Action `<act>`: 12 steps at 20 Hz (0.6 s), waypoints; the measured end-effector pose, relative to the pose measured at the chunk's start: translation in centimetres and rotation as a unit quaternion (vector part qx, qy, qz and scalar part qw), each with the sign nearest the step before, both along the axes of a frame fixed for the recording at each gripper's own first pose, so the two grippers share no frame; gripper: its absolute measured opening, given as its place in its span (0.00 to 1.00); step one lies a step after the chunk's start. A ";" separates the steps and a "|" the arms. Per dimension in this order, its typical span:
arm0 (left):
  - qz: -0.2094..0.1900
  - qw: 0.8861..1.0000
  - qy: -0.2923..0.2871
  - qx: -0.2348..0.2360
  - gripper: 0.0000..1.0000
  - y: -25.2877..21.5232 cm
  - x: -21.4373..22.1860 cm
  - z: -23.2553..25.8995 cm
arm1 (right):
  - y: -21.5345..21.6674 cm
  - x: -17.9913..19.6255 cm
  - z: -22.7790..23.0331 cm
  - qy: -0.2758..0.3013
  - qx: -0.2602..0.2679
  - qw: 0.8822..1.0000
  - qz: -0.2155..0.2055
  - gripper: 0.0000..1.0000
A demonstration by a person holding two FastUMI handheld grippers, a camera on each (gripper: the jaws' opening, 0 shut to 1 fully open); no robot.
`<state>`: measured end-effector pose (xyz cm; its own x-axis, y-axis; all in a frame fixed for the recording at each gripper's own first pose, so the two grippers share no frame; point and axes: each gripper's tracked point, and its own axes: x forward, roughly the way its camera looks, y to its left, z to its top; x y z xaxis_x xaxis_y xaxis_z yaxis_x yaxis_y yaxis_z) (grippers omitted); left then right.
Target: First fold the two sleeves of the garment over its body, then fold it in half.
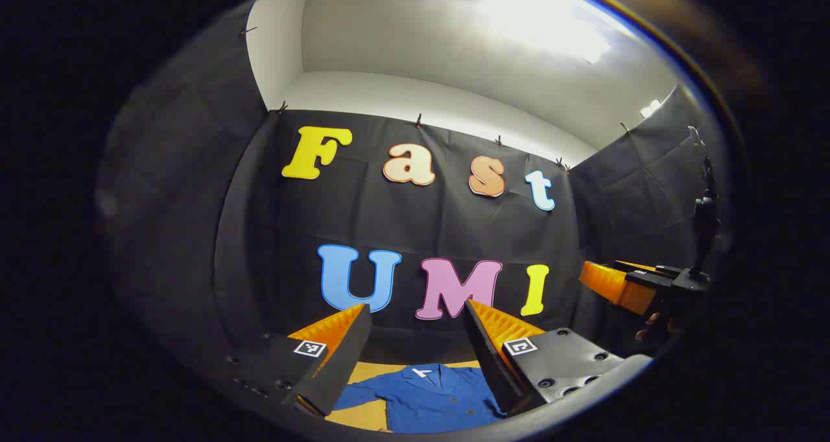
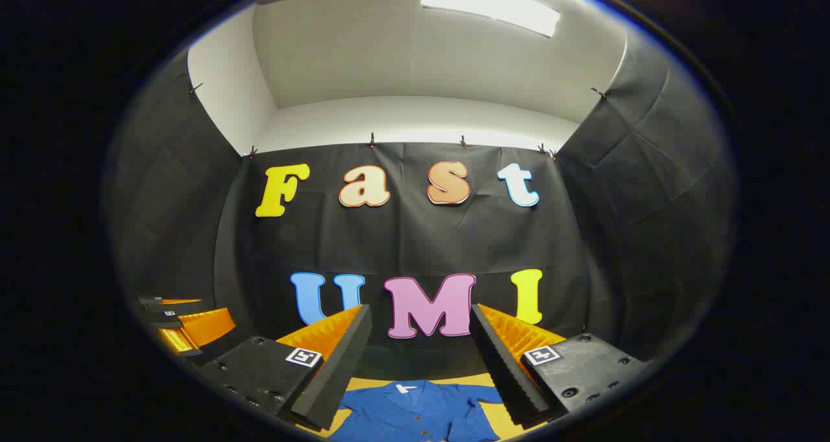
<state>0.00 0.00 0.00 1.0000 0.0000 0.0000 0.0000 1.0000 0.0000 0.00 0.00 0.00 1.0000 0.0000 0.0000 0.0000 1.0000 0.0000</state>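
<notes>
In the left gripper view, the left gripper point(image 1: 415, 312) is spread wide with nothing between its fingers, and just beyond and below them the blue garment point(image 1: 428, 396) lies flat on a tan table point(image 1: 363, 416), collar at the far side. The right gripper point(image 2: 418, 312) is likewise wide and bare over the same garment point(image 2: 418, 413). Farther off to the left gripper's right, the other gripper shows at the edge, a hand point(image 1: 652, 328) beneath it.

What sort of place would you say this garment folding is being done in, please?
Most likely a small indoor recording booth: black cloth walls clipped up on three sides under a white ceiling with a ceiling light, and a blue garment spread on a tan table.
</notes>
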 end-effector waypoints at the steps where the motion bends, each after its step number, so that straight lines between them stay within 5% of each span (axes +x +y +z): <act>1: -0.002 1.000 -0.007 0.001 0.81 -0.2 0.3 0.4 | -0.5 0.1 0.2 -0.006 -0.007 1.000 -0.003 0.96; 12: 0.005 1.000 0.006 -0.012 0.81 -2.2 3.0 -1.2 | -2.9 1.3 -1.7 0.003 -0.014 1.000 -0.001 0.96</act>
